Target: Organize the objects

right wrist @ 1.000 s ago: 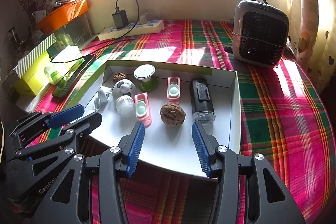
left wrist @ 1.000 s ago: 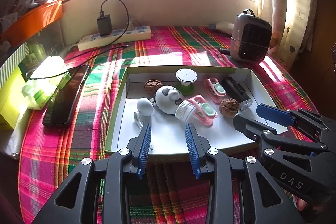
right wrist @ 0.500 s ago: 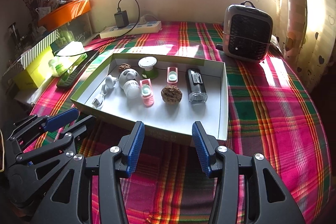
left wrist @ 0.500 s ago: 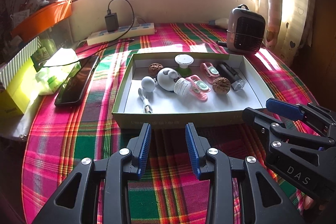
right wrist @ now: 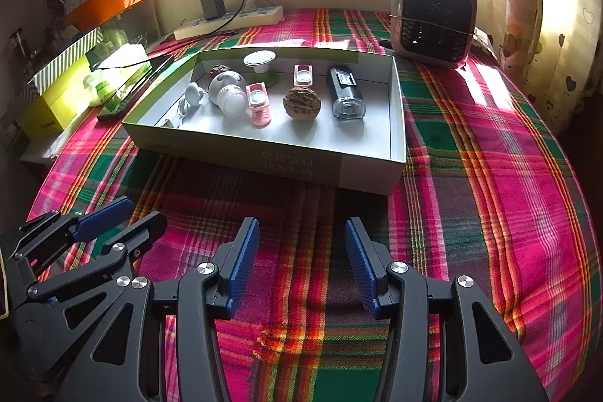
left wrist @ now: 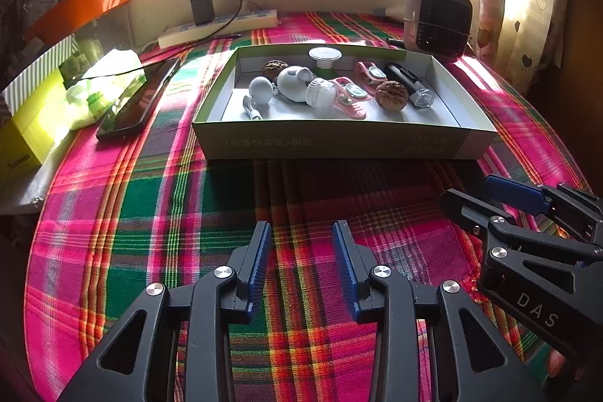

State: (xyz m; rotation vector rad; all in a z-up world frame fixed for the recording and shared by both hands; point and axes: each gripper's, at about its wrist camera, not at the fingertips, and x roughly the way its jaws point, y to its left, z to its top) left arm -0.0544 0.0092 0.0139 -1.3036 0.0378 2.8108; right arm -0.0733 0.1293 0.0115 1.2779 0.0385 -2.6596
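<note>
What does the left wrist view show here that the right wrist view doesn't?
Only the left wrist view shows the left tool from behind, with the right tool at the right edge, marked DAS. Only the right wrist view shows the right tool from behind, the left tool at lower left, and more plaid cloth right of the box. Both show the shallow box holding small items, the walnut, the heater, the power strip, and both tools open and empty.

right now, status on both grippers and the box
Left gripper open, empty. Right gripper open, empty. Both over bare plaid cloth, short of the box; small items lie inside. Nothing in the way.
</note>
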